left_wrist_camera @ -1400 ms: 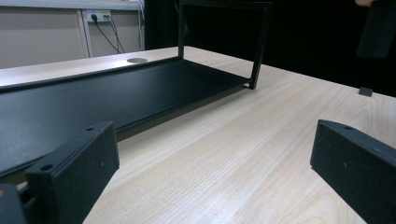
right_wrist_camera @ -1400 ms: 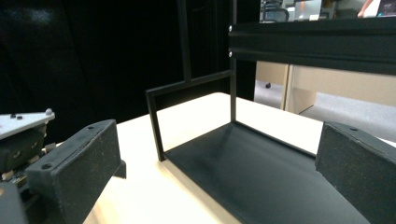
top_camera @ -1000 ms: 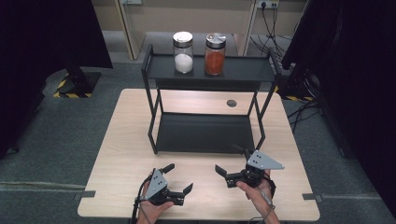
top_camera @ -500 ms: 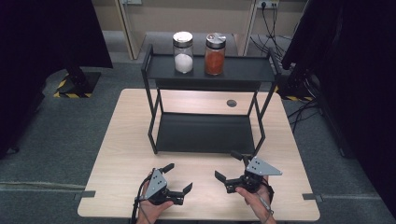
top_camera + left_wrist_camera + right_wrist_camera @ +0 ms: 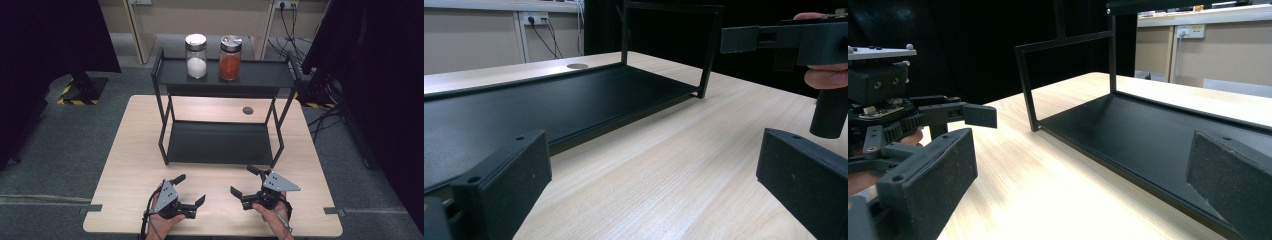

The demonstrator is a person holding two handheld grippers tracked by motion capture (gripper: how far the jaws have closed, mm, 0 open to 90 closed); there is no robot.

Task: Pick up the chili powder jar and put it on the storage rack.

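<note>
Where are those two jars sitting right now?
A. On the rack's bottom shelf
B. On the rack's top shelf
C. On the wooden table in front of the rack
B: the white-filled jar and the orange-filled jar stand side by side on the black rack's top shelf.

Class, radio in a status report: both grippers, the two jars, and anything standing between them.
Left gripper and right gripper open, empty, low over the table's near edge. White jar and orange jar upright on the rack's top shelf. Path unobstructed.
</note>
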